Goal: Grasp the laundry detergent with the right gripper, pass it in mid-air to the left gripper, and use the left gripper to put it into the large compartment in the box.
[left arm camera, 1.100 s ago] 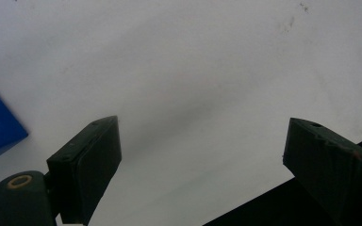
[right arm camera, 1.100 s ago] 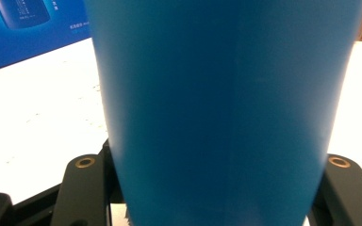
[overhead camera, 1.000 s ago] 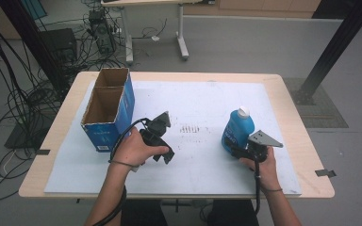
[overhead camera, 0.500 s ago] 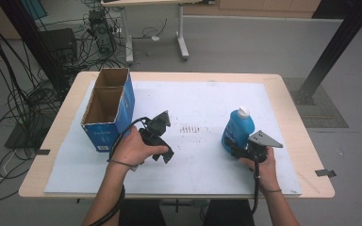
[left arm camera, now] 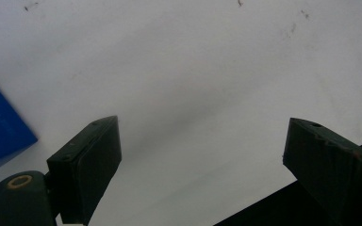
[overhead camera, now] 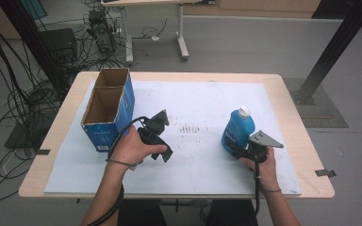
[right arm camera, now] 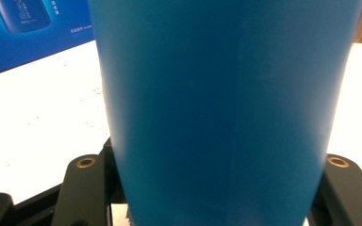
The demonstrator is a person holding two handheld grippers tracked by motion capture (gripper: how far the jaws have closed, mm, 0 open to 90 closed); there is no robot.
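- My right gripper [overhead camera: 238, 149] has its jaws clamped on the blue bottle [overhead camera: 237, 129]; my left gripper [overhead camera: 162, 139] has its jaws apart over bare white mat [left arm camera: 193, 70].
- I see the bottle, white-capped, at the table's right.
- An open cardboard box [overhead camera: 107, 109] stands well left.
- The bottle stands upright, cap up.

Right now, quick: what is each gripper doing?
Left gripper: open, nothing between its jaws, above the white mat.
Right gripper: closed on the blue bottle.
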